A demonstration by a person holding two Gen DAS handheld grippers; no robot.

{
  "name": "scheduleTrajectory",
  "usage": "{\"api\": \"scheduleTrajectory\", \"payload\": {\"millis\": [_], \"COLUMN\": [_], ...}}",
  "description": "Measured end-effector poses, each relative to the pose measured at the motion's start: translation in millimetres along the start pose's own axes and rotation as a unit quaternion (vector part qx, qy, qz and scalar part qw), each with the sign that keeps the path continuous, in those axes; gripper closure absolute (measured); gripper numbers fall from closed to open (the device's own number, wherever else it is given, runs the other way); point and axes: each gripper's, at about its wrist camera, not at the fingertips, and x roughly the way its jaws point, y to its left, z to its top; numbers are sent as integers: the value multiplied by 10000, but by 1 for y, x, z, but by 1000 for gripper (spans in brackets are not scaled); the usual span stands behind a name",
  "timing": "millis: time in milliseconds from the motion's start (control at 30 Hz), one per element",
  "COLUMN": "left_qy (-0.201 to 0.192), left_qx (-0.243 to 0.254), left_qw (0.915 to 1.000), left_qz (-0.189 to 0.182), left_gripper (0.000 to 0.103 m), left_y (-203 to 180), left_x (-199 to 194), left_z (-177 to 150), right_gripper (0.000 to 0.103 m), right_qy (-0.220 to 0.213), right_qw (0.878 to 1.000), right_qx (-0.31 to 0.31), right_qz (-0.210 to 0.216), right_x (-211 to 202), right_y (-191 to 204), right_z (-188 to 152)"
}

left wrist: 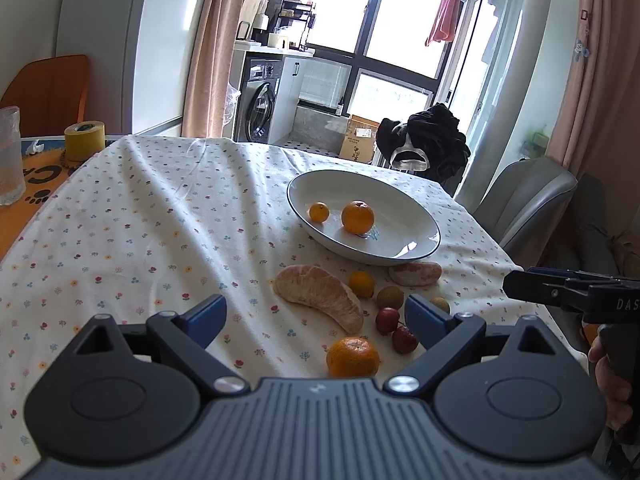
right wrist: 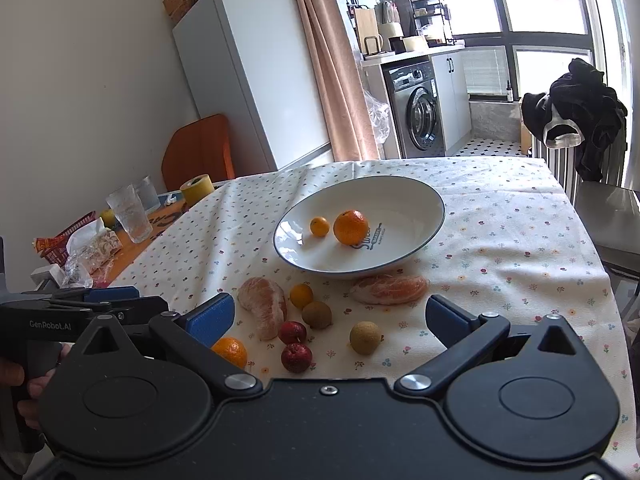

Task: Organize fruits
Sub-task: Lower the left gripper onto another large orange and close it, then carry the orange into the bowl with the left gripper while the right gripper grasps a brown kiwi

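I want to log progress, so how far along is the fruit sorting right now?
Done: a mandarin and a small kumquat sit in the white bowl. In hand: nothing; the left gripper and right gripper are both open and empty. Left on the tablecloth: two peeled pomelo segments, another mandarin, a kumquat, two red fruits, two brownish round fruits.

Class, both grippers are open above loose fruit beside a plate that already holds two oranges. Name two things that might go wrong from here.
1. The peeled citrus segment looks soft; a firm squeeze from the right gripper might crush it.
2. The round orange on the plate may roll when more fruit lands beside it.
3. The two red fruits lie close together, so closing on one may knock the other away.
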Motion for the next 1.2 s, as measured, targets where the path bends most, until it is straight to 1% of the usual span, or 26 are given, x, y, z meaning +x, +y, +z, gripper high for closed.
{"api": "scheduleTrajectory", "payload": {"millis": [33, 133, 200, 267, 433, 533, 600, 667, 767, 933, 1000, 1133, 1167, 1200], "left_qy": [16, 78, 136, 192, 289, 361, 402, 446, 523, 641, 674, 759, 777, 785], "left_qx": [0, -39, -72, -94, -122, -126, -120, -126, -133, -102, -106, -64, -56, -46], "left_qw": [10000, 10000, 9999, 9997, 9994, 9991, 9990, 9987, 9983, 9973, 9968, 9959, 9957, 9956], "left_qz": [-5, -34, -59, -80, -125, -161, -182, -201, -226, -333, -408, -491, -501, -513], "left_gripper": [11, 20, 28, 33, 40, 45, 48, 51, 53, 53, 53, 53, 53, 56], "left_y": [0, 1, 3, 3, 4, 3, 3, 2, 1, -4, -7, -13, -15, -16], "left_x": [1, 3, 6, 8, 15, 20, 23, 27, 33, 42, 46, 53, 55, 57], "left_z": [-1, -4, -6, -9, -14, -16, -18, -20, -22, -24, -25, -28, -28, -29], "right_gripper": [0, 0, 0, 0, 1, 4, 11, 15, 20, 22, 27, 32, 35, 39], "right_qy": [13, 47, 60, 77, 114, 164, 231, 286, 387, 462, 488, 511, 521, 531], "right_qw": [10000, 10000, 9999, 9999, 9999, 9997, 9995, 9993, 9989, 9987, 9986, 9986, 9985, 9985], "right_qx": [22, 81, 100, 100, 26, -13, -39, -50, -42, 10, 72, 85, 82, 88], "right_qz": [10, 23, 36, 45, 99, 162, 196, 217, 267, 214, 205, 129, 111, 112], "right_x": [0, 1, 2, 3, 7, 10, 14, 17, 22, 30, 33, 43, 45, 48], "right_y": [-1, -4, -6, -6, -6, -5, -4, -4, -5, -10, -13, -16, -17, -17], "right_z": [-1, -3, -5, -7, -12, -14, -17, -19, -22, -26, -27, -28, -28, -28]}}
